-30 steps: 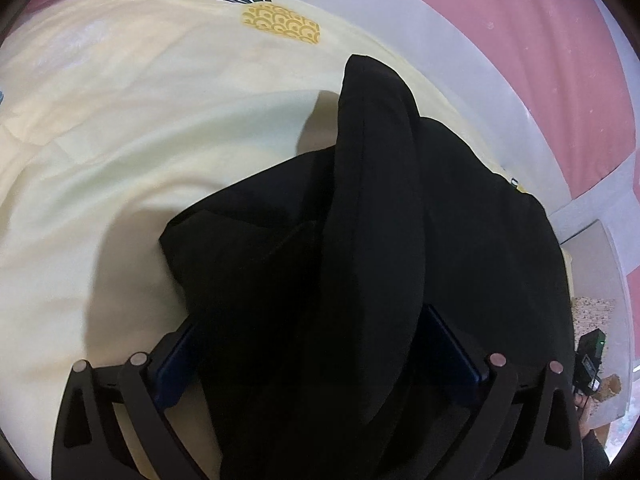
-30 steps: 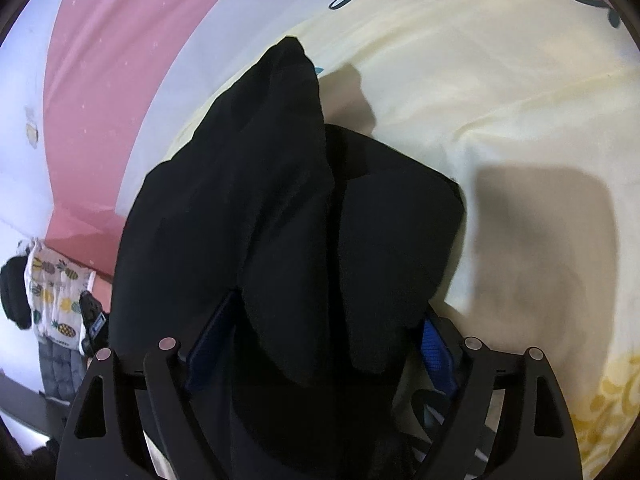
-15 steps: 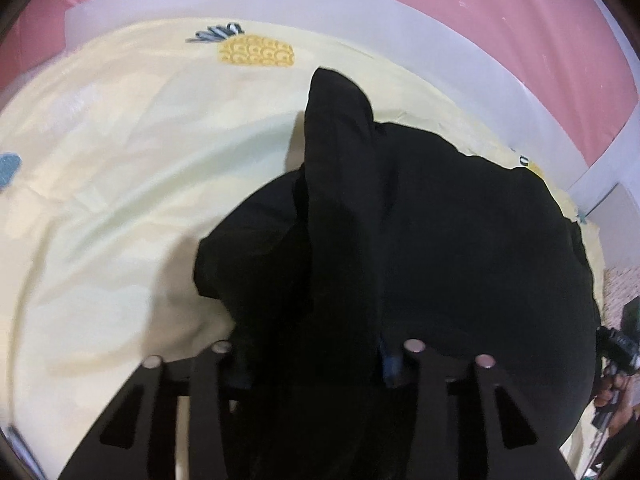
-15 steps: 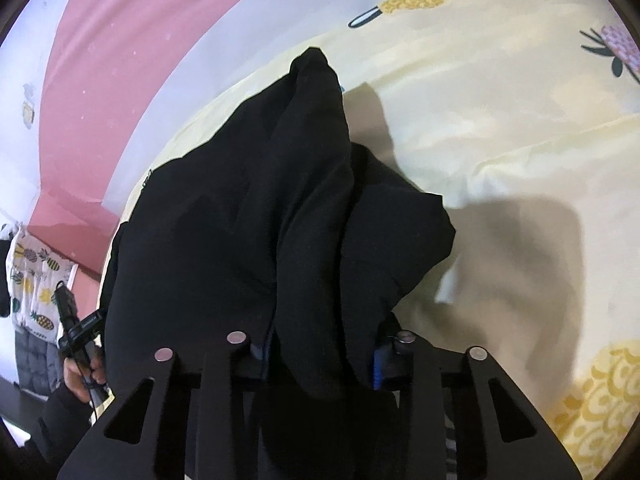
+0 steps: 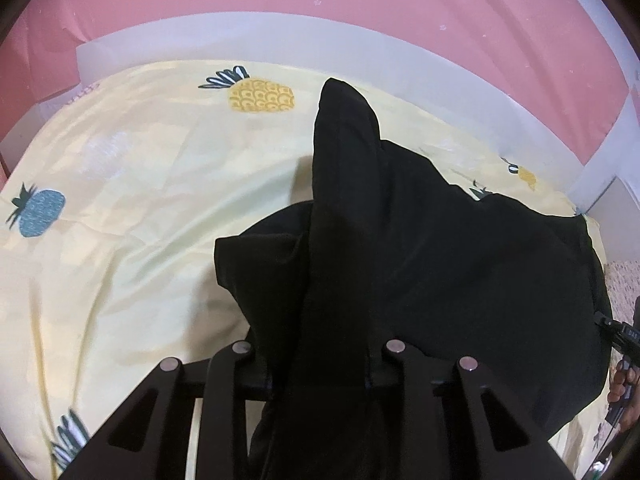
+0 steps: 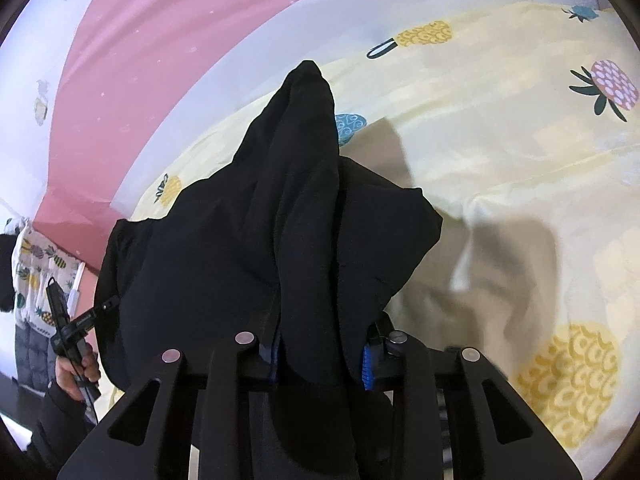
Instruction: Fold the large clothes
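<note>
Where fabric bunches between fingers, left claw (image 5: 320, 364) and right claw (image 6: 320, 356) both clamped on black garment (image 5: 460, 264).

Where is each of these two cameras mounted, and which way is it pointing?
Left wrist view: sits on the left gripper, looking forward over the bunched black garment toward the pink wall.
Right wrist view: sits on the right gripper, looking forward at that garment; the person's other hand shows at left.
Both share the garment and the pale yellow pineapple-print bedsheet.
</note>
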Action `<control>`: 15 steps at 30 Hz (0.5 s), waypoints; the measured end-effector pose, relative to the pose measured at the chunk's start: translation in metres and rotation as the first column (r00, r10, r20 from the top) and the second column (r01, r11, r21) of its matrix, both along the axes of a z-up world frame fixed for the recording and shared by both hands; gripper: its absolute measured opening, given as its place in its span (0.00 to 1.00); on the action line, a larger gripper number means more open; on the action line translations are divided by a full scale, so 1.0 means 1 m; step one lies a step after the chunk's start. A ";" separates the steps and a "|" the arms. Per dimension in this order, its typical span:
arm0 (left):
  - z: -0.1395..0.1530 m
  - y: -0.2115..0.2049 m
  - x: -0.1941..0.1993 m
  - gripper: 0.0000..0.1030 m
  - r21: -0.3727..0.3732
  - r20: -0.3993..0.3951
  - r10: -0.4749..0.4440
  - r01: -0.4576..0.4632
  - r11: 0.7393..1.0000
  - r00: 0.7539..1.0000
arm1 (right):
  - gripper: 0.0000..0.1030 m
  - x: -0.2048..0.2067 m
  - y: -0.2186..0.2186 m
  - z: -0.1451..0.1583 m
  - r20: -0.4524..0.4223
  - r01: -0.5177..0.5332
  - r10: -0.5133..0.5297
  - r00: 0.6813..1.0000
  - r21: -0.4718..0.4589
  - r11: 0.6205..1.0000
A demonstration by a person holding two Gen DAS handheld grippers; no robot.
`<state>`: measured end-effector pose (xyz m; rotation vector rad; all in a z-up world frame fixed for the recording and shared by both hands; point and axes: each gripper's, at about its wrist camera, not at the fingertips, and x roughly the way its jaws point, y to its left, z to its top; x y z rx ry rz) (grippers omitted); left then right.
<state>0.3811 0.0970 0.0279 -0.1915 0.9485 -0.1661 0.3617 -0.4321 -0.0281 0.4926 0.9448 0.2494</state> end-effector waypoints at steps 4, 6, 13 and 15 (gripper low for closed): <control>0.011 -0.004 -0.008 0.29 -0.001 0.007 -0.009 0.009 1.000 1.000 | 0.28 -0.019 -0.001 0.011 0.000 -0.005 0.005 1.000 0.011 1.000; 0.018 -0.002 -0.022 0.29 0.002 0.012 -0.017 0.017 1.000 1.000 | 0.28 -0.034 0.000 0.016 0.000 -0.013 0.013 1.000 0.013 1.000; 0.021 0.008 -0.068 0.29 -0.023 0.007 -0.024 0.024 0.999 1.000 | 0.28 -0.087 0.001 0.022 -0.004 -0.026 0.026 1.000 0.023 0.999; 0.015 0.009 -0.080 0.29 -0.030 0.000 -0.023 0.023 0.999 1.000 | 0.28 -0.099 0.001 0.019 -0.007 -0.024 0.025 1.000 0.030 0.999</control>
